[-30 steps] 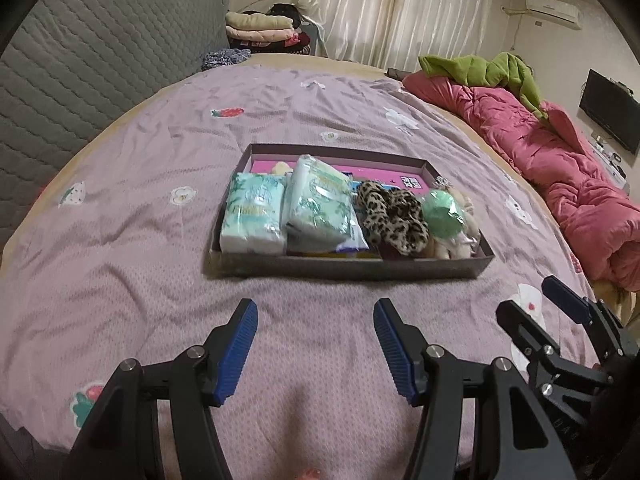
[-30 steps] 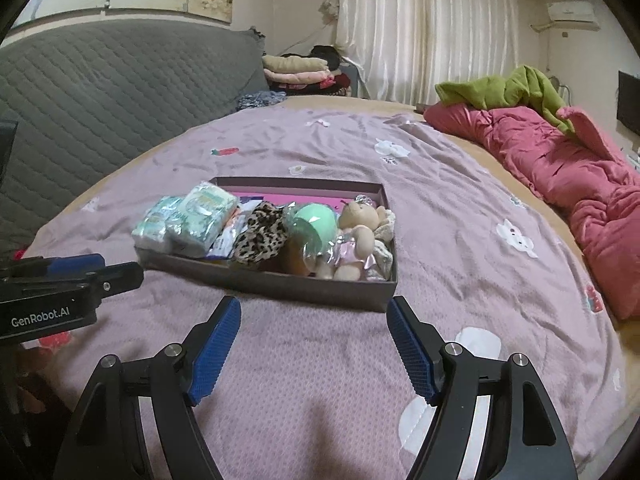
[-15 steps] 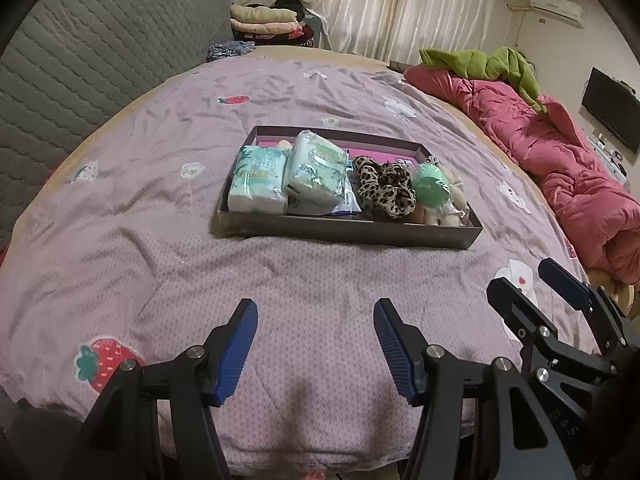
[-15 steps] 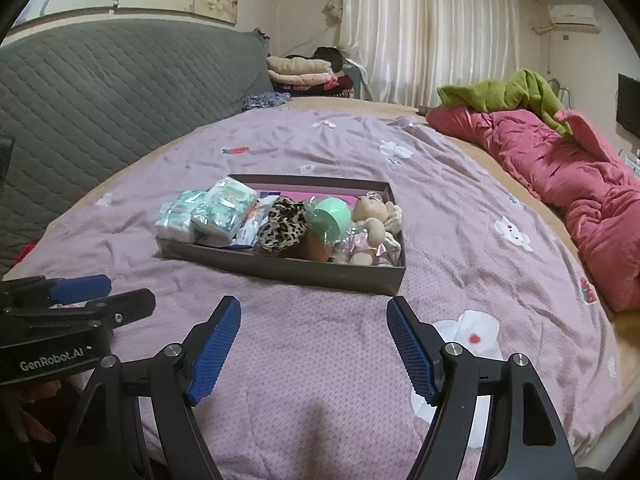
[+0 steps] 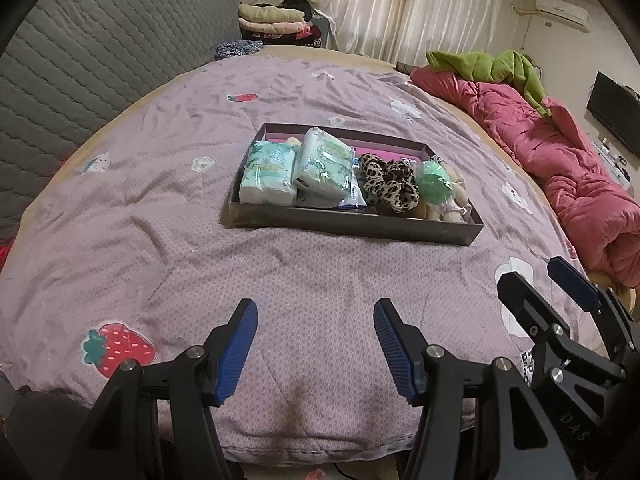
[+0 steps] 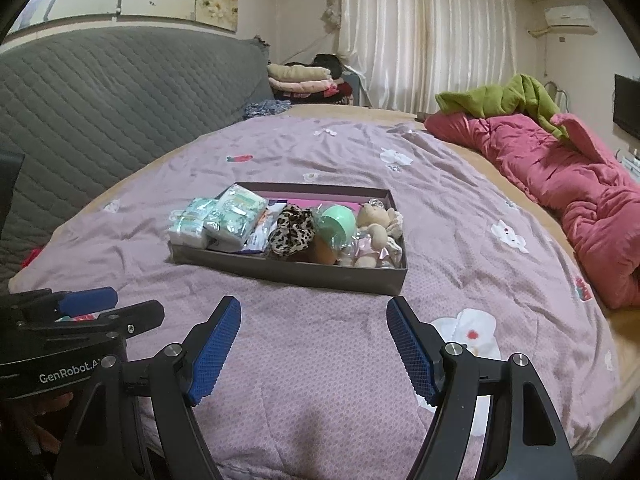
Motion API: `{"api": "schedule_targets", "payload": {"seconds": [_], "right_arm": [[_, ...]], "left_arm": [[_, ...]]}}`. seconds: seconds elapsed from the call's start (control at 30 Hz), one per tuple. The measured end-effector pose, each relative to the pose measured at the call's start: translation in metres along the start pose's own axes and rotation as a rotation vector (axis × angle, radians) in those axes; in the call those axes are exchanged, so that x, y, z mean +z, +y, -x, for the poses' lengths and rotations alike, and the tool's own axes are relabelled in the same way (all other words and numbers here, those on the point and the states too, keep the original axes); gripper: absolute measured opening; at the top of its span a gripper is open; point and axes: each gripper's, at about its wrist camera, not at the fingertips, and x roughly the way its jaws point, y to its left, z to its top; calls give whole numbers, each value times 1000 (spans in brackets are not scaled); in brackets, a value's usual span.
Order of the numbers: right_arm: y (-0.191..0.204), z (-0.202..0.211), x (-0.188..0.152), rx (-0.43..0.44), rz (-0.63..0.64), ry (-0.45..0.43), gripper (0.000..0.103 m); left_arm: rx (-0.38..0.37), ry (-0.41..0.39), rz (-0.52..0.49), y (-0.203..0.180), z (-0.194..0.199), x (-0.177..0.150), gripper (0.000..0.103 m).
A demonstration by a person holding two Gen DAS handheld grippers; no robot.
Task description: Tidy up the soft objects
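A shallow dark box [image 5: 352, 222] [image 6: 288, 270] sits on the purple bedspread. It holds two tissue packs [image 5: 267, 174] [image 6: 234, 214], a leopard scrunchie [image 5: 388, 184] [image 6: 291, 230], a green ball [image 5: 432, 186] [image 6: 337, 226] and a beige plush doll [image 6: 376, 224]. My left gripper [image 5: 314, 336] is open and empty, well short of the box near the bed's front edge. My right gripper [image 6: 314, 344] is open and empty, also short of the box. The right gripper shows in the left wrist view [image 5: 560, 288], and the left gripper in the right wrist view [image 6: 108, 304].
A pink quilt [image 5: 568, 168] [image 6: 572, 176] with a green blanket [image 6: 500, 98] lies along the bed's right side. A grey quilted headboard [image 5: 88, 56] stands on the left. Folded clothes [image 6: 300, 78] sit at the far end.
Both grippers have drawn back from the box toward the bed's front edge, still open and empty. The box and its contents have not moved.
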Motion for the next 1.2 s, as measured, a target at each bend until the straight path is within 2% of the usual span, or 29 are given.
{"api": "schedule_targets", "payload": {"seconds": [0.3,0.5,0.67,0.93,1.2], "right_arm": [[1,1,-6,5,4,9,77],[-2,-16,-14,-2,1,29,77],[-4,-27,-17,-7,7,33,77],[-7,-49,-23,-10,1,70,77],[-11,-61,-24,-18,-7,80,77]], "left_arm": [[25,-11,-14,1,2,-7,60],[30,9,-10,4,-11,-8,60],[38,-6,-21,3,-21,-10,60],[51,29,-25,3,-48,-11,60],[53,45,-19,4,-57,-10,60]]}}
